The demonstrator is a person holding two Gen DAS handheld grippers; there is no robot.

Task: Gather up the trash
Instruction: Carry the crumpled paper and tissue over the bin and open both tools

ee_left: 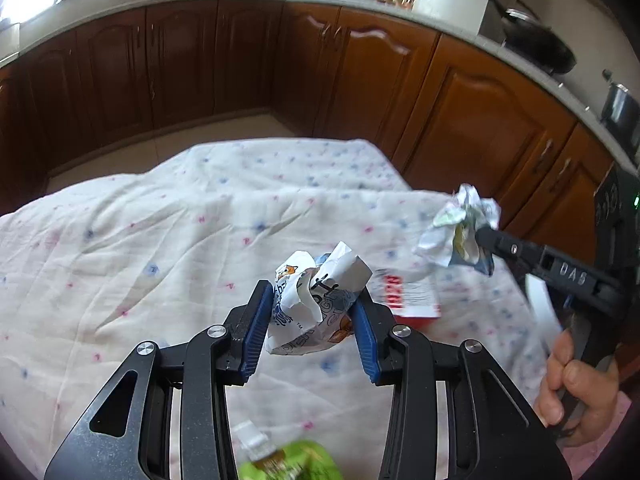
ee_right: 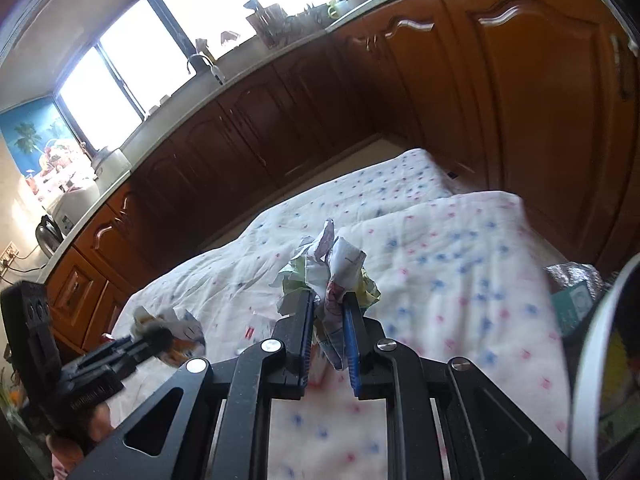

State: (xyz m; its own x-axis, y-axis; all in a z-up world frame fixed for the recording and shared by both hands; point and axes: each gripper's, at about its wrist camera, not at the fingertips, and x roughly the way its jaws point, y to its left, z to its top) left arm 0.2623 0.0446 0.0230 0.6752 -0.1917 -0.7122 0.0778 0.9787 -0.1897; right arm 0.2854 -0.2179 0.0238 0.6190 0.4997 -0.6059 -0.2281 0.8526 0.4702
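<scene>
Now both hands are carrying trash above the cloth-covered table (ee_left: 140,240). The left gripper (ee_left: 313,300) is squeezing a crumpled printed wrapper (ee_left: 316,300) between its blue pads (ee_left: 256,328), jaws partly closed around the wad and lifting it clear of the cloth. Off to the right, the right gripper (ee_right: 327,320) is pinching a second crumpled paper ball (ee_right: 330,276), its jaws standing nearly closed on the thin bundle, also up off the table. Behind the left wad, a red-and-white carton (ee_left: 408,296) is lying flat on the cloth. At the near edge, a blurred green packet (ee_left: 288,460) is showing below the left gripper. At the far right of the right wrist view, a white-rimmed bin (ee_right: 592,360) is peeking in, with something silvery and something green beside it; its contents I cannot make out.
</scene>
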